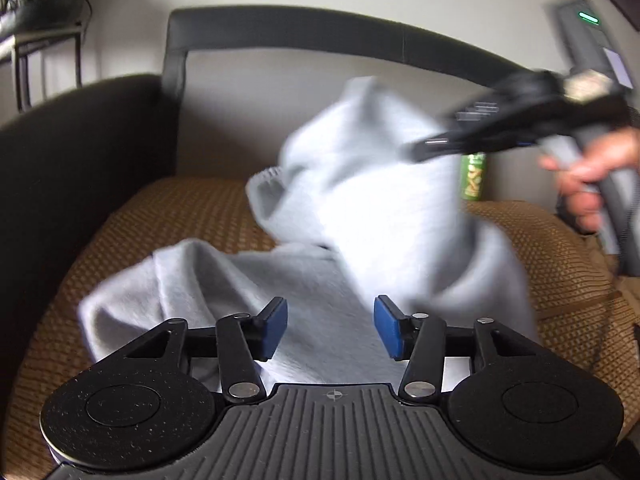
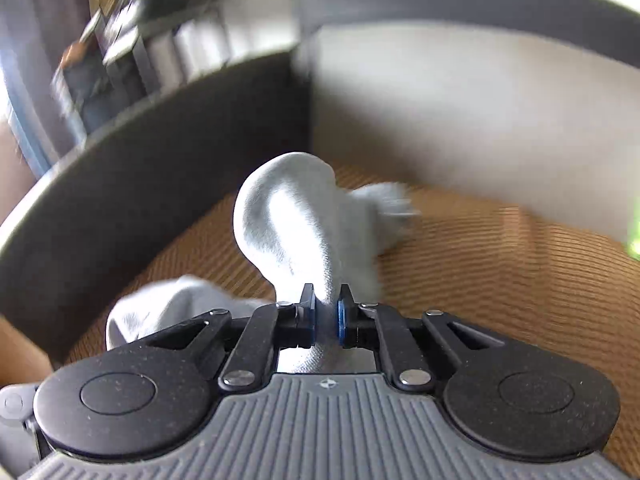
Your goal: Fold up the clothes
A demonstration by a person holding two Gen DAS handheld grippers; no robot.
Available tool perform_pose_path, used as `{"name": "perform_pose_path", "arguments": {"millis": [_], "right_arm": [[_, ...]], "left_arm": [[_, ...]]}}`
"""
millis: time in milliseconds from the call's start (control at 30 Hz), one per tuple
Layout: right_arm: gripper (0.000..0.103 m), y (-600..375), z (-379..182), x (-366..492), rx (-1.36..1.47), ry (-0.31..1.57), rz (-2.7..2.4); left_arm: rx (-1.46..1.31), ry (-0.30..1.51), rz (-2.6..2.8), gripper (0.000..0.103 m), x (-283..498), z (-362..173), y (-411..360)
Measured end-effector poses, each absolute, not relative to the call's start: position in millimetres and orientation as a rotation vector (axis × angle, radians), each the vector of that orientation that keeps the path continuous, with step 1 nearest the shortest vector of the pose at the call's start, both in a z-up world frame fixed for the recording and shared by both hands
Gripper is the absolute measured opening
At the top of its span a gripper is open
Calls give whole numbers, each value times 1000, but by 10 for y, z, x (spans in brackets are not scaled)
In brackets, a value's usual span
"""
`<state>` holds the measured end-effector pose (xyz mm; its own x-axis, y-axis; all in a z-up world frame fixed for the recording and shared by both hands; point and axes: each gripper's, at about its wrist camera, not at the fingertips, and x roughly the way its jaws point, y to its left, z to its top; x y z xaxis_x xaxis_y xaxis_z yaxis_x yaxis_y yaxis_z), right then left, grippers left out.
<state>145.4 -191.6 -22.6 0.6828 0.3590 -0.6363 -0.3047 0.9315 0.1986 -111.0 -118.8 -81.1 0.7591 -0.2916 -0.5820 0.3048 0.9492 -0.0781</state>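
The right gripper [image 2: 326,314] has its jaws pressed together on a fold of the grey garment [image 1: 360,208] and holds that part up above the woven seat cushion [image 1: 168,224]. The left gripper [image 1: 331,328] hangs over the lower part of the garment, which lies on the cushion, and its jaws stand wide with nothing between them.
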Motion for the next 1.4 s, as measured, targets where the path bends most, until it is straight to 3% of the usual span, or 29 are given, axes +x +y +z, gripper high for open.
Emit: {"name": "perform_pose_path", "arguments": {"millis": [267,500,667,767,833,867,900,967,1100,1400], "right_arm": [[10,-3835,-142,455,308,599,-30],[11,-4928,-868,-195,310,792,-404],[14,-4971,-1273,-390,344,913,-415],[15,-4890,-1190,-295,315,912,-418],[17,-4840,-1058,-268,304,893,-435],[24,-4814,-980,-258,300,879,-440],[46,-4736,-876,-230,286,864,-437],[78,-4570,-716,-215,178,825,-429],[79,-4257,-474,-176,-54,788,-416],[81,-4023,-529,541,-68,815,-256]], "left_arm": [[69,663,-260,63,-1130,-794,-1229],[135,719,-268,64,-975,-941,-1351],[162,737,-245,69,-869,-912,-1291],[194,733,-237,73,-798,-825,-1255],[224,724,-249,81,-714,-743,-1280],[239,726,-265,84,-650,-711,-1311],[255,729,-276,86,-583,-692,-1348],[291,741,-286,86,-438,-701,-1440],[298,798,-323,86,-121,-829,-1597],[267,954,-338,86,500,-1231,-1818]]}}
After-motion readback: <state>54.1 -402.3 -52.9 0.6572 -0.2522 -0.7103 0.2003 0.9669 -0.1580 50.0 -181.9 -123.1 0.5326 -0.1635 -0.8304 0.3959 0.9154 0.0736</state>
